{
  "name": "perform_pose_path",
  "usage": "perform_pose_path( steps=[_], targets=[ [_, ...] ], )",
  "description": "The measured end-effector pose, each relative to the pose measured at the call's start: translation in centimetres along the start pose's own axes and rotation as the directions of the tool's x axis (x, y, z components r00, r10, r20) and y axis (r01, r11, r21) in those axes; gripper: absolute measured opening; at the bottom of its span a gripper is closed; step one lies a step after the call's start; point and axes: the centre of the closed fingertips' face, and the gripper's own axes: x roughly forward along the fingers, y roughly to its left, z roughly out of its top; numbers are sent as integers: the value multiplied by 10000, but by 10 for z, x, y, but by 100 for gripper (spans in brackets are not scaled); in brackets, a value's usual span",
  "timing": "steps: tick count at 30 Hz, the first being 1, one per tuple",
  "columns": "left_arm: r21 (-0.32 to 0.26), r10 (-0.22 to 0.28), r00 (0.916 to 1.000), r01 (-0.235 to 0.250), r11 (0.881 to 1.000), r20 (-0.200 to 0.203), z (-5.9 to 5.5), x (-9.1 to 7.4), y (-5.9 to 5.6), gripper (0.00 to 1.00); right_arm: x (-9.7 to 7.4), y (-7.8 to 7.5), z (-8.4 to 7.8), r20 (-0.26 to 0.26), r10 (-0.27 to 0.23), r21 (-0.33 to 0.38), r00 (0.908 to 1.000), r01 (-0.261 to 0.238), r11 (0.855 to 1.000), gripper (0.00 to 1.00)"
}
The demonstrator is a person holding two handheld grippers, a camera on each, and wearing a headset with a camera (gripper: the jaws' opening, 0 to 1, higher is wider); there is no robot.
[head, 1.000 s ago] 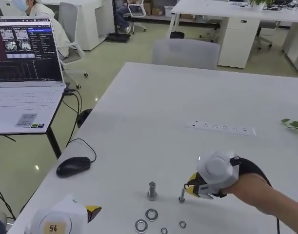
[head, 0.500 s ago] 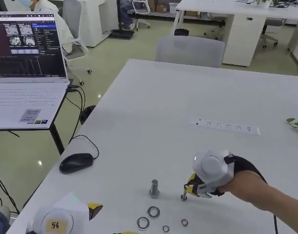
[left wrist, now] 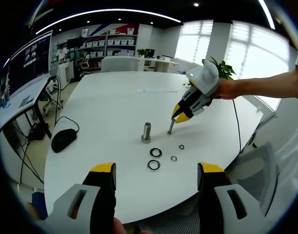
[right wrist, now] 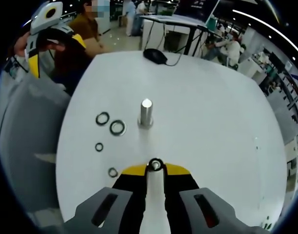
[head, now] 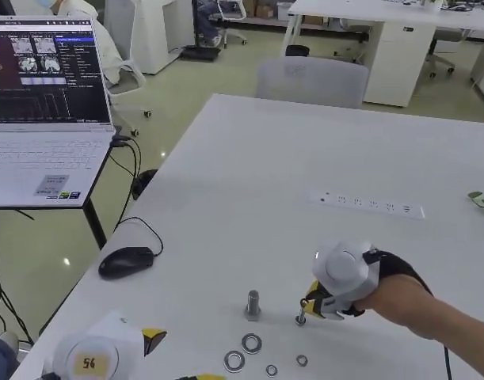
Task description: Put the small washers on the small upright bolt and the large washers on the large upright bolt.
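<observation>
— What is nearest, and how close is the edge?

— The left hand-held gripper (left wrist: 157,166) hangs at the near edge of the surface (head: 249,182), released, jaws wide apart with nothing held. Just past it lie four loose rings, flat and close to that edge: two large washers (head: 252,343) on the left and two small washers (head: 302,361) on the right.

— And the bolts?

— They are just behind the washers. The large bolt (head: 253,305) stands head down, its long axis vertical and its end pointing up. Near it on the right, apart from it, the small bolt (head: 300,319) is upright too. The right hand-held gripper (right wrist: 155,169) is clenched on a gripped washer (right wrist: 155,165) right at that bolt's top. I cannot tell whether the washer is over the tip.

— Is there room beyond?

— Bare surface runs back to a power strip (head: 372,207), well apart from the bolts. A mouse (head: 126,261) sits by the left edge, and a chair (head: 309,79) stands at the far edge.
</observation>
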Motion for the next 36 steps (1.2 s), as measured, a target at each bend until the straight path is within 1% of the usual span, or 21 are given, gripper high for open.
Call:
perform_pose_path(
  steps=[8,15,28,36],
  targets=[
    [-35,-9,10000,9,10000,-5,-1,-1,-1,67,2,0,-1,-106,62,-29,9999,-62,10000,13],
    [-75,49,10000,-49,10000,3,-2,-2,2,67,5,0,-3,-214,105,-9,9997,-105,9999,13],
    [-127,93,10000,-93,9999,1,-4,-4,3,67,15,2,-9,-483,227,108,9986,-222,9997,13],
    [-171,147,9999,-147,9997,2,-5,-6,7,67,22,3,-12,-616,317,188,9976,-306,9994,13]
  ],
)
